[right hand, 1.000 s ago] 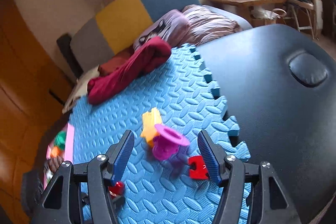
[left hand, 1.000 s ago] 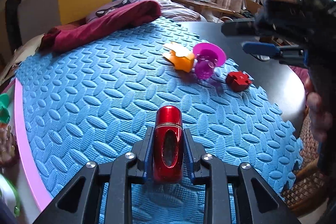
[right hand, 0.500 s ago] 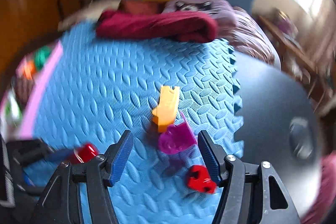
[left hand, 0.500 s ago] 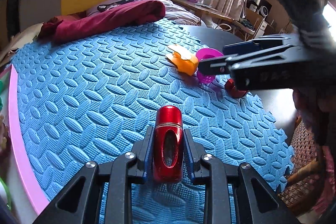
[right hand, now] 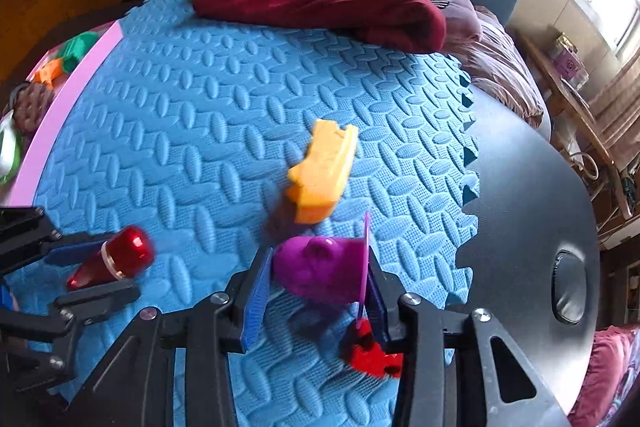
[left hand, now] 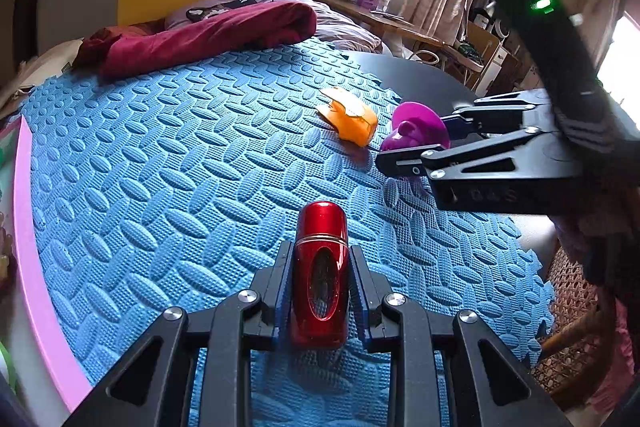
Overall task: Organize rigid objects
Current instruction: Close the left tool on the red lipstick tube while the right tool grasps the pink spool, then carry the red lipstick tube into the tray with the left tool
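The left gripper (left hand: pixel 320 267) is clamped on a glossy red capsule (left hand: pixel 320 267), held nose-out over the near part of the blue foam mat (left hand: pixel 160 167). Ahead of it and toward the left edge, the mat lies bare up to the pink strip (left hand: pixel 28 227) bordering that side, leaving wide free room there.

Toward the mat's right, jigsaw-cut edge, the right gripper (right hand: pixel 316 279) is closing its jaws around a purple toy (right hand: pixel 316 267) lying on its side; the toy sits between the blue pads (right hand: pixel 256 295), the right one against its thin rim, the left one at its rounded body, though whether they press yet I cannot tell. A red block (right hand: pixel 372 351) lies on the mat just below the right finger, close to the toothed edge. Just beyond the purple toy rests an orange piece (right hand: pixel 320 175), slightly apart from it.

Past the jigsaw edge is the bare black tabletop (right hand: pixel 540 207), open to its rim. At the mat's far edge a dark red cloth (right hand: pixel 320 7) lies bunched.

Compared with a second ago, the right gripper has swung in from the side, rolled, and come down around the purple toy; its jaws stood wider then. The left gripper and capsule have not shifted.
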Available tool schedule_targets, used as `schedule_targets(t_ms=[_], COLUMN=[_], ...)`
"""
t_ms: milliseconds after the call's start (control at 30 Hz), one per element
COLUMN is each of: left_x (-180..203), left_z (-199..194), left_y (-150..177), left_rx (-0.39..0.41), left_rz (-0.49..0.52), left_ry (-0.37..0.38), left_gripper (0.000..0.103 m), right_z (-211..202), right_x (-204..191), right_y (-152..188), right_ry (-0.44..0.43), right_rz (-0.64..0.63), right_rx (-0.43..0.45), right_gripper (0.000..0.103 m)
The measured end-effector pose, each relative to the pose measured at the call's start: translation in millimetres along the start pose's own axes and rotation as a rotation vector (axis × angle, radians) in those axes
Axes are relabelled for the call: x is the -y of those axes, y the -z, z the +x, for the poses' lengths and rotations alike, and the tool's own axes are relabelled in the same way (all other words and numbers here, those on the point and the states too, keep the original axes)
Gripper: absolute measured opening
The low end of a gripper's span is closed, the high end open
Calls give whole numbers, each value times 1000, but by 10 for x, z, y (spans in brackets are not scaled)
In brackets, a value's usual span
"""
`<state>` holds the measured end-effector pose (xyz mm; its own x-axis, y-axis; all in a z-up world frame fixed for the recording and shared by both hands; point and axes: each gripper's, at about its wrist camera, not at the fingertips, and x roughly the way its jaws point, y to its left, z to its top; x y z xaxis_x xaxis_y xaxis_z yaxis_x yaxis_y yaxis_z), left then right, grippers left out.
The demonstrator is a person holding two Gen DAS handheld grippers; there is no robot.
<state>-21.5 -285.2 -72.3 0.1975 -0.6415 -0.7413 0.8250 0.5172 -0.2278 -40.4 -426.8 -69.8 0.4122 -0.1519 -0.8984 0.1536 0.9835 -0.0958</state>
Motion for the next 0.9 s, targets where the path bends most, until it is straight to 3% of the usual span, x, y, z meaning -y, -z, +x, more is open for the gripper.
schedule_targets(t_ms=[167, 267, 700, 900], left_x=[-2, -37, -102, -22], left_z=[-80, -144, -267, -278], left_y=[81, 140, 223, 226], left_rx=[3, 6, 26, 22], left_rz=[-3, -17, -62, -31], left_ry=[-3, 7, 39, -15], left_gripper=[26, 26, 26, 26], right_z=[-54, -13, 5, 16], right_x=[-206, -277, -297, -300], right_y=[-4, -2, 11, 9], right_ry=[-114, -153, -156, -161], right_rz=[30, 66, 69, 64], right_rx=[2, 25, 87, 95], right_gripper=[43, 28, 27, 28])
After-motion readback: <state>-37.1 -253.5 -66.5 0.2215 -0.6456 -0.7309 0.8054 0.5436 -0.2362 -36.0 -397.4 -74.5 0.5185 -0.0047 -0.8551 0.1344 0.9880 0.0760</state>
